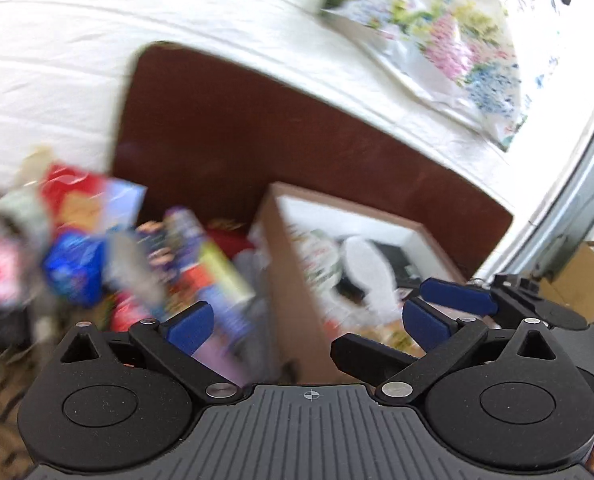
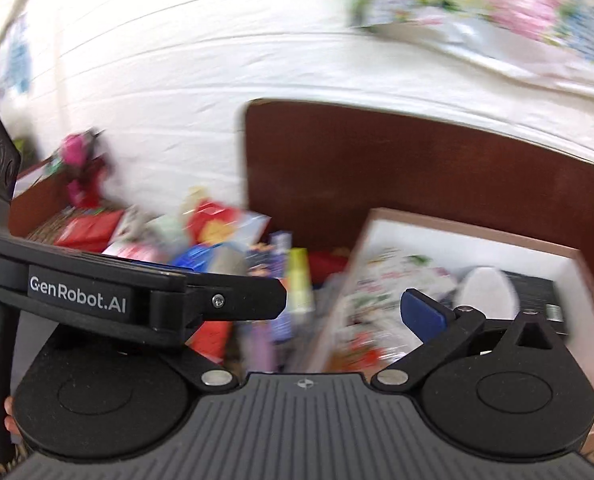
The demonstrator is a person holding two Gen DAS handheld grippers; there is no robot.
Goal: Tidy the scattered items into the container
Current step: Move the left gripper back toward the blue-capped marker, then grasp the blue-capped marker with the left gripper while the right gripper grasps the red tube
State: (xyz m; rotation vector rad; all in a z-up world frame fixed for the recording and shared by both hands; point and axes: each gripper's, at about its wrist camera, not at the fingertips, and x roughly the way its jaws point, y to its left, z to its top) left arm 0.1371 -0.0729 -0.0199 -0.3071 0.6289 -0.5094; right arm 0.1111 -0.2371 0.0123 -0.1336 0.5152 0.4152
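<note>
A blurred heap of scattered snack packets (image 1: 137, 248) in red, blue, purple and yellow lies on the floor left of a box (image 1: 281, 240) with brown walls and a white inside. The box holds a white oval thing (image 1: 363, 268) and printed packets. My left gripper (image 1: 305, 326) hangs open over the box's near left wall, nothing between its blue pads. In the right wrist view the heap (image 2: 217, 240) and the box (image 2: 477, 224) show again. My right gripper (image 2: 305, 316) stands wide open and empty; the left gripper's body (image 2: 77, 294) hides its left finger.
A dark brown wooden panel (image 1: 257, 140) stands behind the heap and box, with a white sheet (image 1: 57, 60) above it and a floral cloth (image 1: 449, 40) on that. A cardboard box (image 1: 577, 280) sits far right. Patterned carpet (image 1: 1, 392) covers the floor.
</note>
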